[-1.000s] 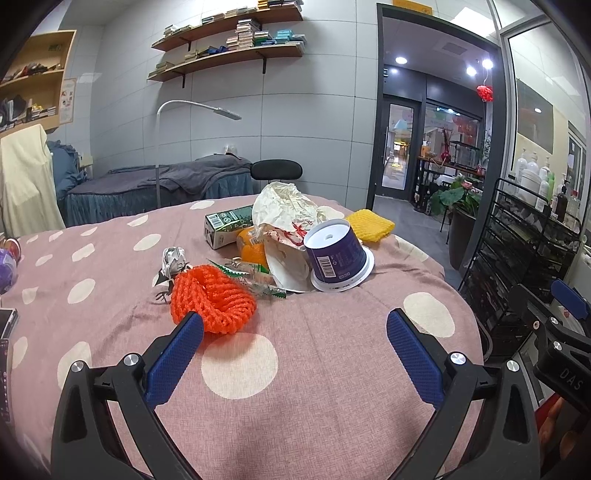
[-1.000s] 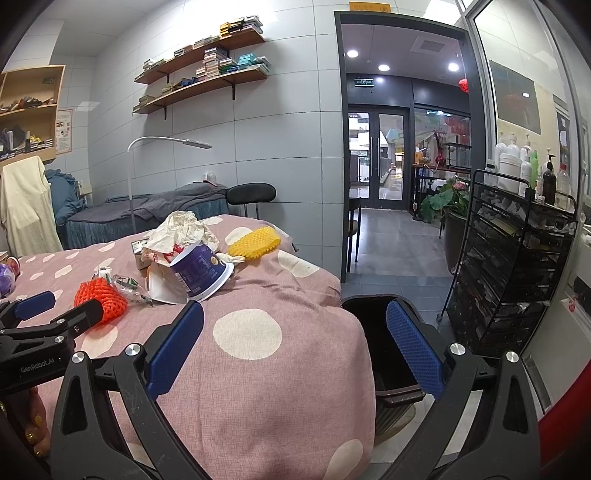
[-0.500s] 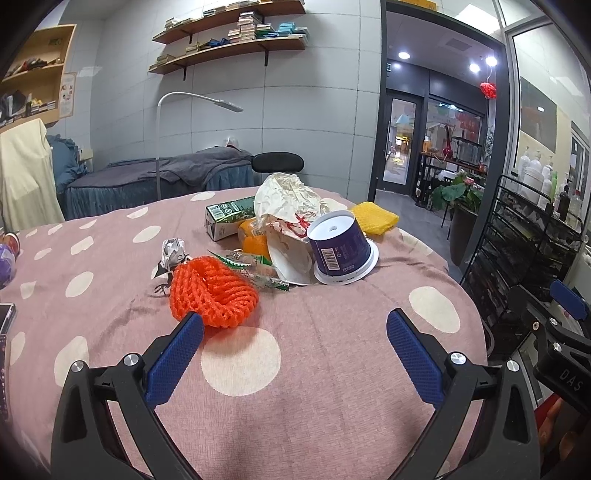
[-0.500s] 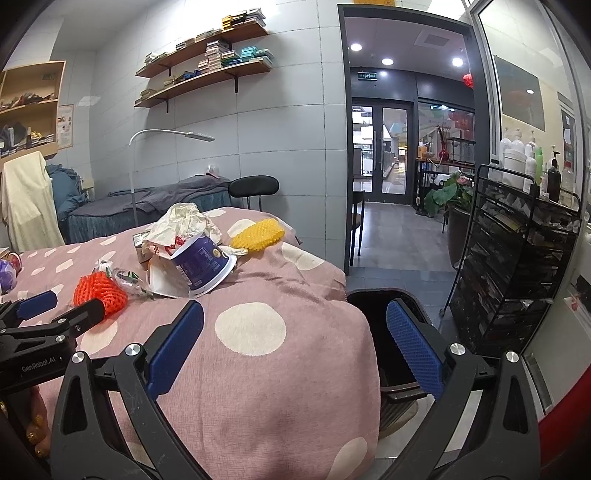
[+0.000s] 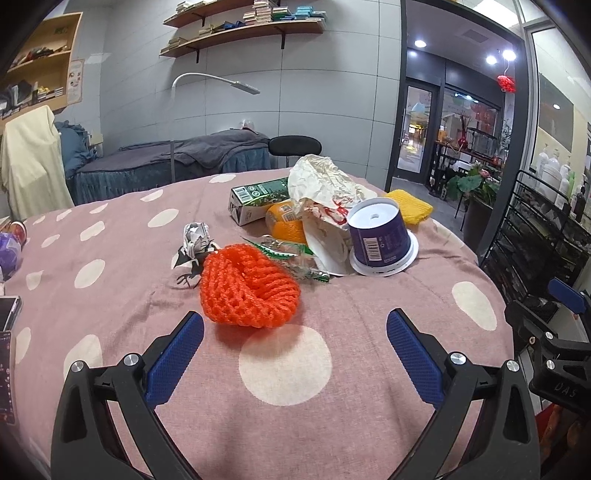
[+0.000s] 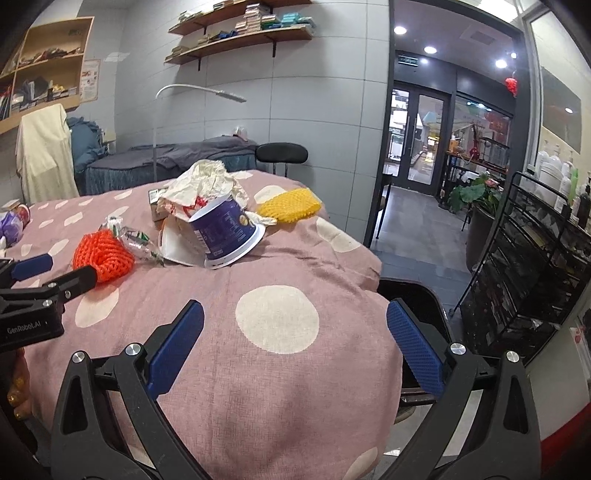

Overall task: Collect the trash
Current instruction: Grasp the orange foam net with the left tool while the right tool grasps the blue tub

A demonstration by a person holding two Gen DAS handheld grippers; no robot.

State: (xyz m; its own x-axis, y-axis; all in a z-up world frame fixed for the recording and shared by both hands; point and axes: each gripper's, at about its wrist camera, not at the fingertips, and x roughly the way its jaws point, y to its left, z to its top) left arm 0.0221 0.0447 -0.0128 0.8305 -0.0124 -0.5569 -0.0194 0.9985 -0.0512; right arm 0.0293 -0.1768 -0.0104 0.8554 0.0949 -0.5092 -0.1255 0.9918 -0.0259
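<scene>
Both jaws gape empty: left gripper [image 5: 295, 341] approaches the orange net [image 5: 249, 288] at twelve o'clock; next, close on it, judging by position.

Salon room behind the pink, white-dotted cloth-covered counter [image 5: 110, 258]

A grey-draped massage bed [image 5: 177, 158] stands by the tiled wall, a white arched lamp [image 5: 214, 79] over it, wooden book-laden shelves [image 5: 243, 26] above, a black wire rack [image 6: 535, 266] beside glass doors [image 6: 417, 136].
</scene>
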